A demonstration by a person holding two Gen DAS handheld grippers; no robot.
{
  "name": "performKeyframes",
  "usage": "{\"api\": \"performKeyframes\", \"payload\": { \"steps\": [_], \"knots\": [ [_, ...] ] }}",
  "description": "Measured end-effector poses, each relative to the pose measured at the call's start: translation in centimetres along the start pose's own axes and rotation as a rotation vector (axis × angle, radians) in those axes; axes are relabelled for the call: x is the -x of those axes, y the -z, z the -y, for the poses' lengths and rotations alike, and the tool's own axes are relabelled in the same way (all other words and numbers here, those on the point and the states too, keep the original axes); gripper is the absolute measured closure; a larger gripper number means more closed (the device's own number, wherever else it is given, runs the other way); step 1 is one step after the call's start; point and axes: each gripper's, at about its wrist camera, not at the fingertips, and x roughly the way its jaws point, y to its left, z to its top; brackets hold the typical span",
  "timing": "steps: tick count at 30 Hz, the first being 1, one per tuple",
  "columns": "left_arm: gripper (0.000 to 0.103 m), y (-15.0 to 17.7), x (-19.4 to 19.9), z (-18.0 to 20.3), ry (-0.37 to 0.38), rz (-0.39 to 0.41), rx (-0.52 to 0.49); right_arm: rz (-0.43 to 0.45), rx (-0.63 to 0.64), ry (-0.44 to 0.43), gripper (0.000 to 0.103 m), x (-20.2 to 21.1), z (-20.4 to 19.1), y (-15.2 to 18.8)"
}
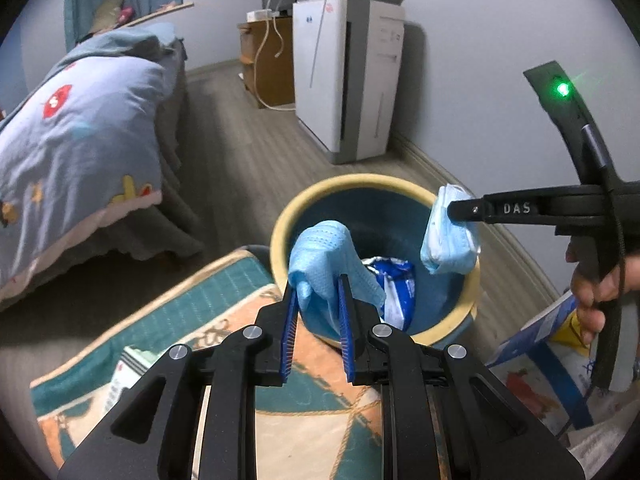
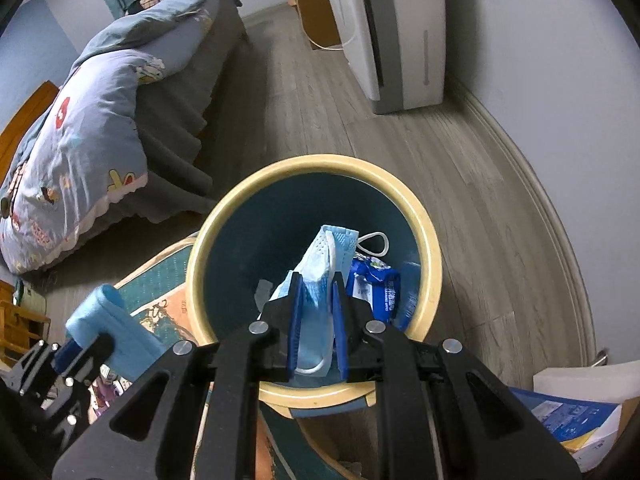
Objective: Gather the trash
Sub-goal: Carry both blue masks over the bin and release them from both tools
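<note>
Both grippers are over the bin at once. The left gripper (image 1: 318, 284) has its blue-padded fingers pinched narrow on a pale blue face mask (image 1: 328, 264), crumpled into a soft hump with a fine dotted weave, draped over the fingertips and hanging just above the near rim of the trash bin (image 1: 280, 216). The right gripper (image 2: 318, 280) clamps a second face mask (image 2: 324, 256), folded flat, pleated, its white ear loop (image 2: 374, 244) curling out to the side. This one sits squarely above the bin's dark teal interior; in the left wrist view it hangs at the far right side of the cream rim, pinched in the black finger marked "DAS".

Down inside the bin lies a blue and white wrapper (image 2: 374, 286), crinkled, with print too small to read. The bin stands on grey wood flooring, touching the edge of a teal and orange patterned mat (image 1: 224, 280). A bed with a blue cartoon-print quilt (image 1: 80, 128) lies to the left, a white air purifier (image 1: 344, 76) against the wall.
</note>
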Motion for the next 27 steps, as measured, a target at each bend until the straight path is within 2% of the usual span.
{"api": "performKeyframes", "payload": {
  "steps": [5, 13, 16, 17, 18, 19, 20, 21, 23, 25, 27],
  "knots": [
    [0.084, 0.4, -2.9, 0.8, -0.020, -0.053, -0.017, -0.012, -0.032, 0.006, 0.089, -0.7, 0.9, 0.1],
    [0.084, 1.0, -5.5, 2.0, -0.031, -0.067, -0.058, -0.039, -0.034, 0.030, 0.089, -1.9, 1.0, 0.2],
    [0.073, 1.0, -5.8, 2.1, -0.014, -0.058, -0.048, -0.022, -0.038, 0.010, 0.088, -1.8, 0.9, 0.0],
    [0.064, 1.0, -5.7, 2.0, -0.015, -0.053, -0.046, -0.011, -0.039, 0.006, 0.085, -1.8, 0.8, -0.1],
    [0.050, 0.9, -5.6, 2.0, -0.021, -0.043, -0.044, 0.002, -0.039, 0.006, 0.074, -1.6, 0.7, -0.3],
    [0.042, 0.9, -5.5, 1.9, -0.026, -0.033, -0.043, 0.014, -0.040, 0.004, 0.056, -1.4, 0.7, -0.3],
    [0.035, 0.8, -5.3, 1.7, -0.032, -0.023, -0.041, 0.027, -0.044, 0.001, 0.049, -1.3, 0.8, -0.4],
    [0.032, 0.8, -5.2, 1.5, -0.037, -0.017, -0.035, 0.038, -0.048, 0.000, 0.042, -1.1, 0.8, -0.5],
    [0.026, 0.7, -5.0, 1.0, -0.038, -0.021, -0.013, 0.047, -0.053, -0.001, 0.037, -0.9, 0.8, -0.6],
    [0.017, 0.7, -4.7, 0.3, -0.036, -0.018, 0.021, 0.055, -0.055, 0.001, 0.019, -0.7, 0.7, -0.6],
    [0.008, 0.7, -4.3, -0.2, -0.049, -0.013, 0.041, 0.068, -0.052, 0.012, 0.007, -0.4, 0.5, -0.7]
  ]
}}
